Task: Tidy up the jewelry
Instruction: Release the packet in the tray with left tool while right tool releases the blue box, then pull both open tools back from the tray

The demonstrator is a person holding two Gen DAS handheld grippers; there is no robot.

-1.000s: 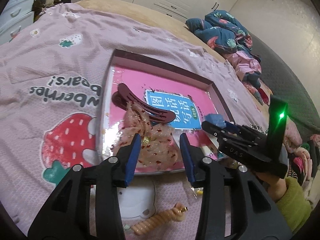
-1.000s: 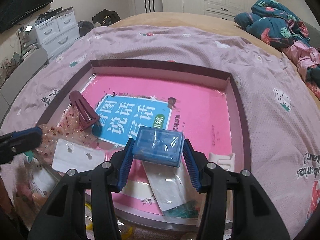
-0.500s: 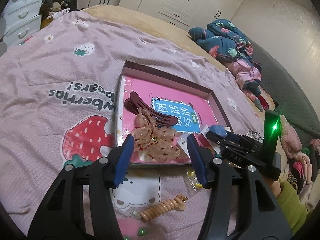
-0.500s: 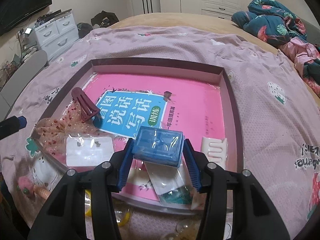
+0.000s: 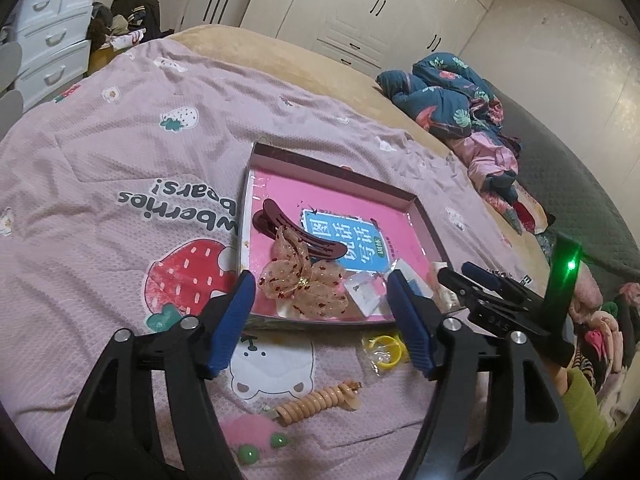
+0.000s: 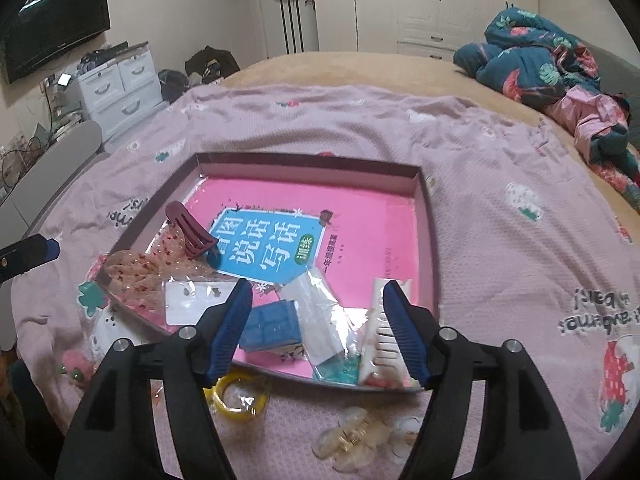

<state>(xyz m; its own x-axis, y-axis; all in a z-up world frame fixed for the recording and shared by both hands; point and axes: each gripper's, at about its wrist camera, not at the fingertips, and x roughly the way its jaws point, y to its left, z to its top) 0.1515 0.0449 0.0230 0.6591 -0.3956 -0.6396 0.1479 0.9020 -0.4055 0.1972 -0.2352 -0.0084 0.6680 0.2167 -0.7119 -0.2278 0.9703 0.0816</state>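
A shallow pink-lined box point(image 6: 425, 216) lies on the bed and also shows in the left wrist view point(image 5: 430, 226). In it lie a dark red hair clip point(image 5: 298, 233), a sheer dotted bow point(image 5: 304, 286), a small blue box point(image 6: 269, 325), clear packets point(image 6: 320, 320), an earring card point(image 6: 192, 300) and a white comb point(image 6: 384, 332). My right gripper point(image 6: 318, 330) is open and empty, above the box's near edge, the blue box below its left finger. My left gripper point(image 5: 320, 322) is open and empty, in front of the bow.
Outside the box on the pink strawberry blanket point(image 5: 100, 168) lie a yellow ring in a packet point(image 6: 236, 398), a clear claw clip point(image 6: 352, 436), a beige spiral hair tie point(image 5: 316, 402) and a pink fluffy clip point(image 5: 248, 440). Crumpled clothes point(image 6: 560, 64) lie at the bed's far right.
My right gripper opened and let go of the blue box, which now lies in the pink box. Both grippers pulled back and up. My left gripper opened wider.
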